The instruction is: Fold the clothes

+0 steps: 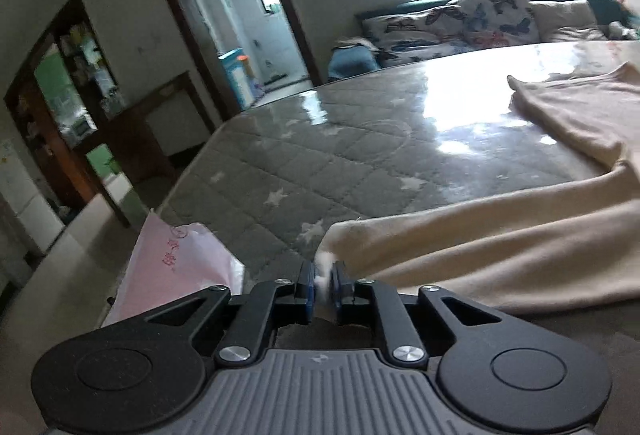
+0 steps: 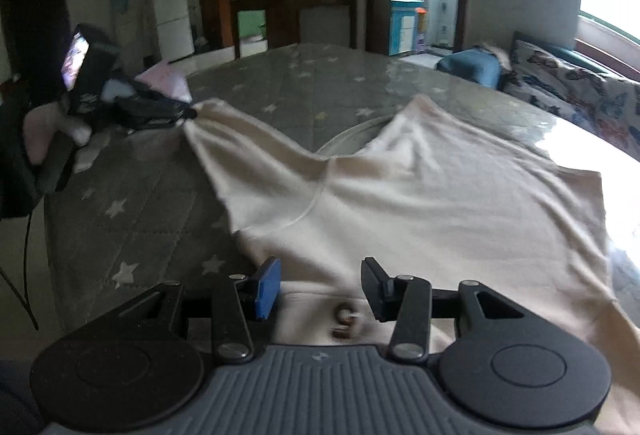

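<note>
Your left tongs (image 1: 323, 281) pinch a sleeve tip of the cream sweatshirt (image 2: 420, 195), drawing it taut across the star-quilted mattress (image 1: 320, 163), while your right tongs (image 2: 320, 293) hover released over its near edge, ready to grip.

We note the garment (image 2: 420, 203) is plain cream, with a small brown print (image 2: 344, 321) at six o'clock in the right wrist view. The mattress (image 1: 320, 155) under it is grey, quilted in diamonds and scattered with white stars. At eleven o'clock of the garment, the left gripper (image 1: 323, 285) has black arms and blue pads; the right gripper (image 2: 320, 293) has the same black arms, with one blue pad showing. Pink-white paper (image 1: 176, 267) bears red marks. At two o'clock we see white pillows (image 1: 452, 23) with blue butterflies, and a white fridge (image 2: 170, 13) at eleven.
</note>
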